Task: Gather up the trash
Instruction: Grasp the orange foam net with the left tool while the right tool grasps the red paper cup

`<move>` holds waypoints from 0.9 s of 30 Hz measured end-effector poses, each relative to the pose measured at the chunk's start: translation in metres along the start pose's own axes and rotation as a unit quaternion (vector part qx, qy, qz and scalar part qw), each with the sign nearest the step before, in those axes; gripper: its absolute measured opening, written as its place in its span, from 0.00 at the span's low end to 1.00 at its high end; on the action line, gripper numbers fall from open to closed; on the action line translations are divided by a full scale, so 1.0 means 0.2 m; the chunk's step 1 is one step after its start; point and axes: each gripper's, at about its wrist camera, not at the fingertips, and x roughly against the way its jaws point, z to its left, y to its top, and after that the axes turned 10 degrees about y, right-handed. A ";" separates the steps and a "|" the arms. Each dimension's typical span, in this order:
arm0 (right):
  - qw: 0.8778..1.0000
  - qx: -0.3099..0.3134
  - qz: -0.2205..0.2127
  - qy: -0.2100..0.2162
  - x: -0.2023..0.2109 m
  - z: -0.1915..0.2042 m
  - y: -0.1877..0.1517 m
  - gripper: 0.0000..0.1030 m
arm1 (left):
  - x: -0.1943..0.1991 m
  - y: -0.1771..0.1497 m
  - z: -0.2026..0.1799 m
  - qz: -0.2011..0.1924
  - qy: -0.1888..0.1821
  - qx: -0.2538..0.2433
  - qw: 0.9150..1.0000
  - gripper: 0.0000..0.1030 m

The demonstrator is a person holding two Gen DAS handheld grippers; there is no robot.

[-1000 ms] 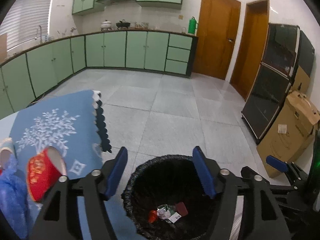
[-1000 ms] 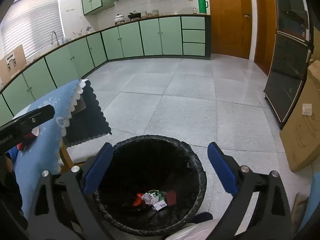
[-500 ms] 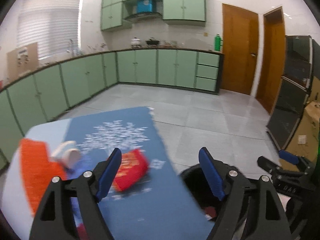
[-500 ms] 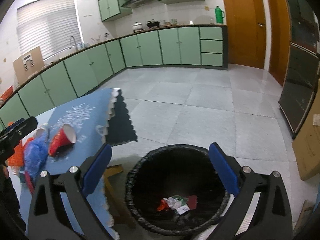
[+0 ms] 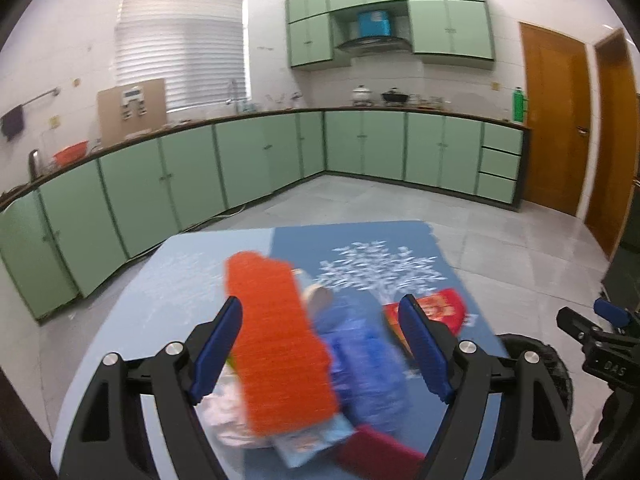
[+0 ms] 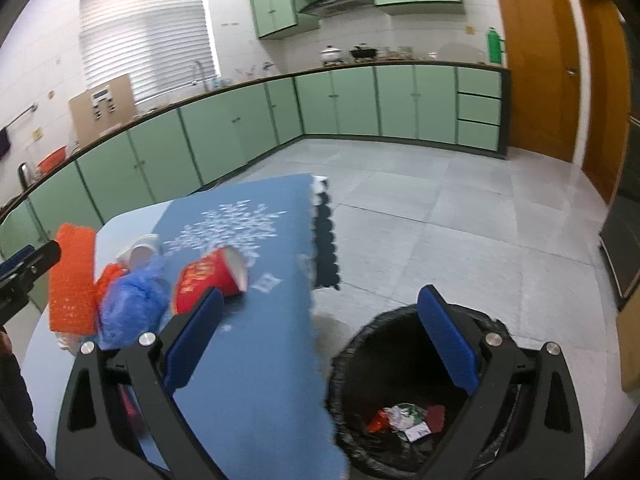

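Left gripper (image 5: 320,346): blue fingers (image 5: 218,346) spread wide, having just been opening, nothing pinched; they hover above a blurred heap of litter on the bench (image 5: 168,280), no pad pressing on any of it; between the fingers, an orange mesh piece (image 5: 276,344) with a crumpled blue plastic bag (image 5: 360,364) beside it to the right; behind the bag a pale paper cup (image 5: 318,298) on its side; near the right finger a red paper cup (image 5: 436,312), also tipped over; nearest the camera a light blue packet (image 5: 308,446) and a dark red item (image 5: 376,454), both too smeared to name further; all lies on a blue snowflake cloth (image 5: 380,264).

Right gripper (image 6: 320,340): fingers (image 6: 448,338) likewise held far apart and empty; the left finger stands over the cloth's near part, the right over the black-lined trash bin (image 6: 348,364), which sits on the floor just beside the bench edge; inside the bin, crumpled wrappers (image 6: 406,420), red, white and green.

Beyond: grey tiled floor (image 6: 440,208), green cabinets (image 5: 240,160) along the walls, wooden doors (image 5: 554,120) at right.
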 end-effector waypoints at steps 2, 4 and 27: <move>1.000 0.009 0.004 0.010 -0.04 0.06 0.01 0.92 | -0.04 -0.01 0.05 0.013 0.003 0.008 1.000 0.76; 1.000 0.017 0.009 0.018 -0.07 0.11 0.01 0.92 | -0.07 -0.03 0.09 0.022 0.004 0.013 1.000 0.76; 0.994 0.072 0.067 0.056 -0.46 0.36 0.00 0.92 | -0.26 -0.08 0.13 0.070 -0.027 0.036 0.997 0.27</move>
